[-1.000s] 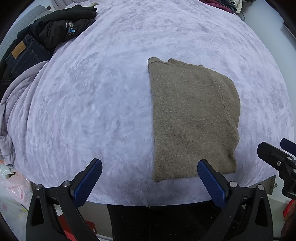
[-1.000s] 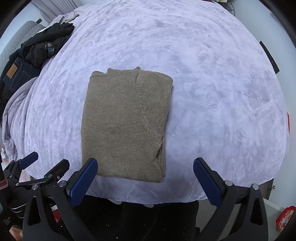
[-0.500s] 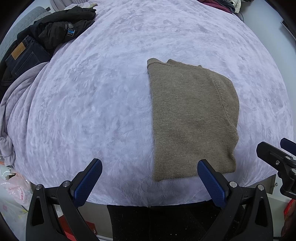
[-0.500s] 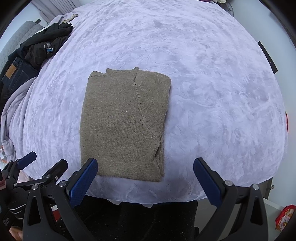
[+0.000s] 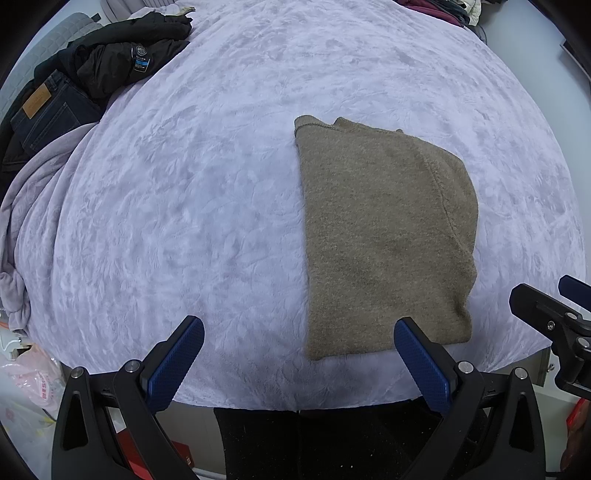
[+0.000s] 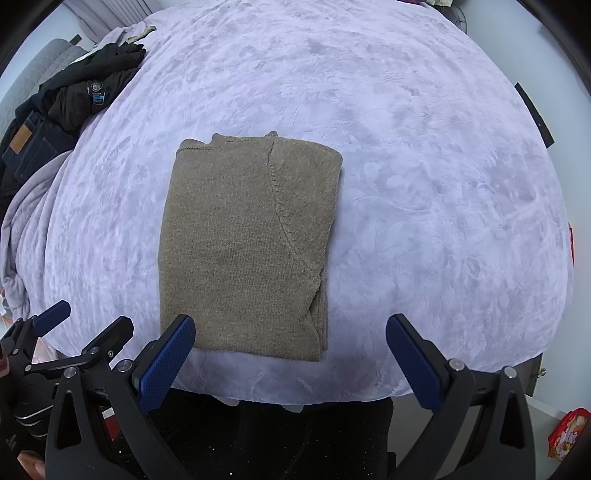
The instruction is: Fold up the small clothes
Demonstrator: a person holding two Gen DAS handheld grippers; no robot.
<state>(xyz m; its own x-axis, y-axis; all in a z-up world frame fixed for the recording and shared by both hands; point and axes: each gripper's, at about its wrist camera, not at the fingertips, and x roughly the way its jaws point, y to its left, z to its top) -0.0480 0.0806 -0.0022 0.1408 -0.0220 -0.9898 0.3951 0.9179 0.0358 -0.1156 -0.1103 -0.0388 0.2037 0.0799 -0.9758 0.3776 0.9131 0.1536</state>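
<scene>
A tan knit sweater (image 5: 384, 236) lies folded into a flat rectangle on the lilac bed cover (image 5: 184, 206), near the front edge. It also shows in the right wrist view (image 6: 243, 243). My left gripper (image 5: 295, 362) is open and empty, held above the bed's front edge, left of the sweater's near end. My right gripper (image 6: 291, 354) is open and empty, above the sweater's near right corner. The right gripper shows at the left wrist view's right edge (image 5: 554, 317), and the left gripper at the right wrist view's left edge (image 6: 74, 339).
A black jacket (image 5: 122, 55) and dark jeans (image 5: 44, 114) are piled at the bed's far left. A pale blanket (image 5: 26, 206) hangs off the left side. More clothes (image 5: 443, 9) lie at the far edge. Bags sit on the floor (image 5: 29, 380).
Both grippers have drifted slightly; the sweater sits a touch further left in the right wrist view. The sweater itself has not moved. Both grippers stay open.
</scene>
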